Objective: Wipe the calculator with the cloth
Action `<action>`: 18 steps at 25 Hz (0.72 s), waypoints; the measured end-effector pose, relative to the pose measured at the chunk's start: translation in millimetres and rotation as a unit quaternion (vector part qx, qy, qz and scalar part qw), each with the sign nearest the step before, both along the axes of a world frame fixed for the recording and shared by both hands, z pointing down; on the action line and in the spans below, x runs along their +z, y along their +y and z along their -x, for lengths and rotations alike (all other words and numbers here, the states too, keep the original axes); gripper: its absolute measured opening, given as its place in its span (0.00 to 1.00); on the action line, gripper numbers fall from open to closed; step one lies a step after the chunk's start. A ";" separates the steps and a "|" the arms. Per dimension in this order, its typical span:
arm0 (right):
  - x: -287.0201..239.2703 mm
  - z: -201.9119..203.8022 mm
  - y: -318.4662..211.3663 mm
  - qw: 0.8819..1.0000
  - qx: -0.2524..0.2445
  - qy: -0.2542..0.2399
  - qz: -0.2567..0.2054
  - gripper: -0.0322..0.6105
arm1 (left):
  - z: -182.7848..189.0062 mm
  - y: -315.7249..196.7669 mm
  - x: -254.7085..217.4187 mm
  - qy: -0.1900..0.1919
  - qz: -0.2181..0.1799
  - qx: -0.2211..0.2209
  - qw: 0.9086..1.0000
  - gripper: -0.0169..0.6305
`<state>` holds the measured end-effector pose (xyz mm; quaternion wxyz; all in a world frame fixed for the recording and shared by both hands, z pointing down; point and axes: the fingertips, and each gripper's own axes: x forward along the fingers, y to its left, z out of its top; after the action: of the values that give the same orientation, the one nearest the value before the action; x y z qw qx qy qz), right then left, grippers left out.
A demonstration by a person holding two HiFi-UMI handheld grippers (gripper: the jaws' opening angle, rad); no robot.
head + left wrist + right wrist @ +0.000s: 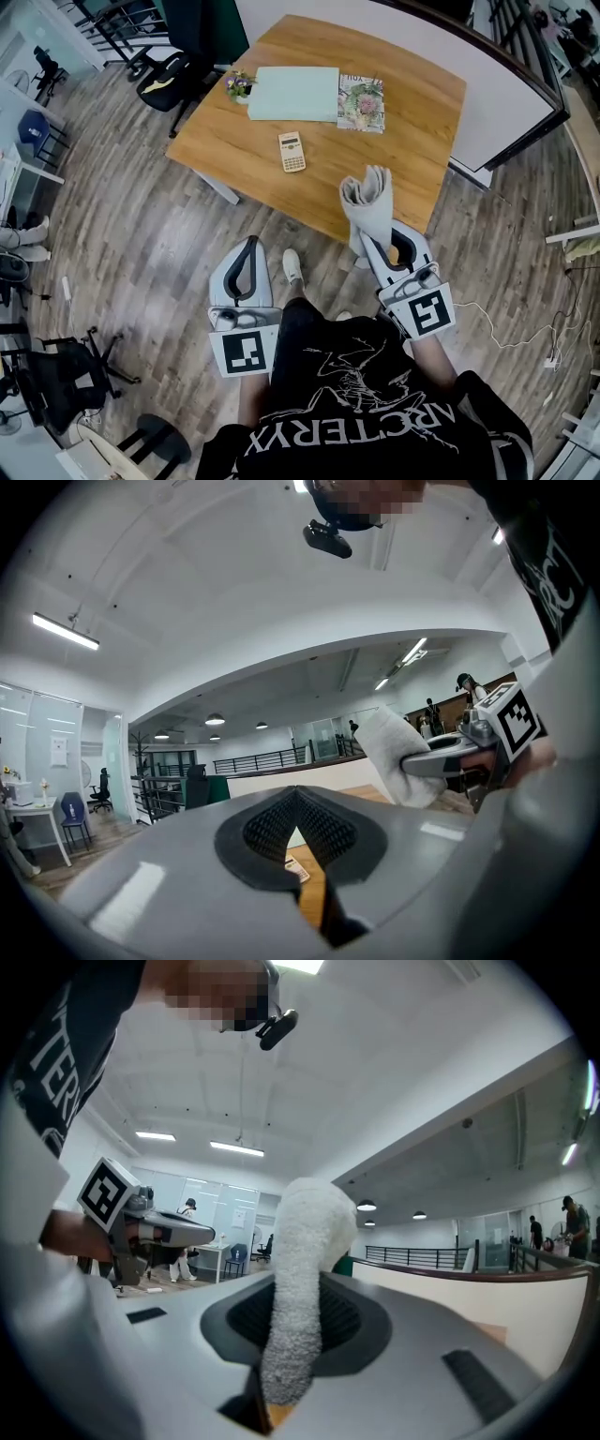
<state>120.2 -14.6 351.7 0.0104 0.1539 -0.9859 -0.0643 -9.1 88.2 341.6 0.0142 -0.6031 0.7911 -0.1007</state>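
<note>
The calculator (292,152), beige with a dark screen, lies flat in the middle of the wooden table (412,141). My right gripper (368,232) hovers over the table's near edge, shut on a white cloth (367,192) that stands up from its jaws. In the right gripper view that cloth (305,1269) fills the gap between the jaws. My left gripper (249,242) is over the floor, short of the table, shut with nothing in it. Through the slit of its jaws in the left gripper view I glimpse a bit of the calculator (297,867), and the cloth (389,752) shows to the right.
A pale green box (294,93), a magazine (361,103) and a small bunch of flowers (238,85) lie at the table's far side. A black office chair (167,73) stands at its far left corner. A curved white partition (506,94) runs along the right.
</note>
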 end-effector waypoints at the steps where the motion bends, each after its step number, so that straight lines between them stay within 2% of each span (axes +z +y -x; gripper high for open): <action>1: 1.8 12.6 -8.3 1.000 0.004 0.003 0.000 0.19 | 12.8 -9.9 1.6 0.001 0.000 0.005 1.000 0.04; 12: -18.8 169.1 -105.4 0.997 0.067 0.019 -0.011 0.19 | 178.8 -115.6 -5.3 0.018 0.007 0.068 0.998 0.04; 18: -20.2 199.0 -127.7 0.996 0.085 0.030 -0.010 0.19 | 208.1 -142.6 -0.7 0.025 0.019 0.092 0.995 0.04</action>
<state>-78.8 -142.3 331.5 0.0439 0.2354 -0.9678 -0.0775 -217.1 -54.4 340.9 -0.0075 -0.6761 0.7302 -0.0986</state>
